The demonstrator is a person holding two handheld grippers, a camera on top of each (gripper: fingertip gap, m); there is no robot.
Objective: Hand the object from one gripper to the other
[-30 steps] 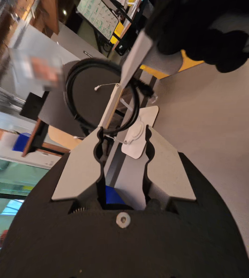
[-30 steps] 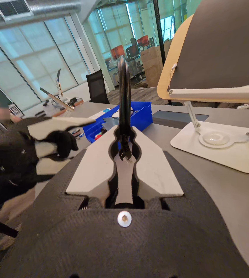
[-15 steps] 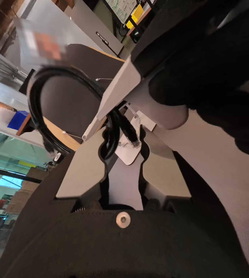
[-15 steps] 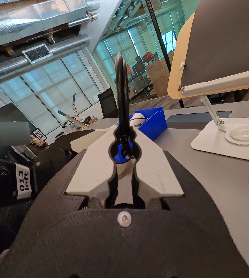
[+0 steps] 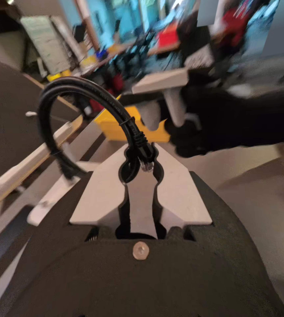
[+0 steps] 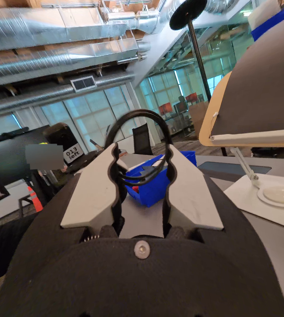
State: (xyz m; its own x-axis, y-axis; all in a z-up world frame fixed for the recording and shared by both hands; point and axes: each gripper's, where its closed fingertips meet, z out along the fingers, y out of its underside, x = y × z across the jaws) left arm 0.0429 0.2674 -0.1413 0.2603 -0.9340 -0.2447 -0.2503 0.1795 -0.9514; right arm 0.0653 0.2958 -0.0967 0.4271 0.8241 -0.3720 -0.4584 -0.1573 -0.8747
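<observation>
Black coiled network cable (image 5: 79, 103) is clamped at its plug end in the left tongs (image 5: 140, 160), while the right tongs (image 6: 142, 164) stand open above the grey worktop (image 6: 275, 243).

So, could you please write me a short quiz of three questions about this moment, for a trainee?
1. True or false: the right gripper is shut on the coiled black network cable.
2. Which one holds the cable? A: the left gripper. B: the right gripper. C: neither.
3. Fill in: in the left wrist view, the plastic bin behind the cable is ___ in colour.
Key: 1 false; 2 A; 3 yellow.
</observation>
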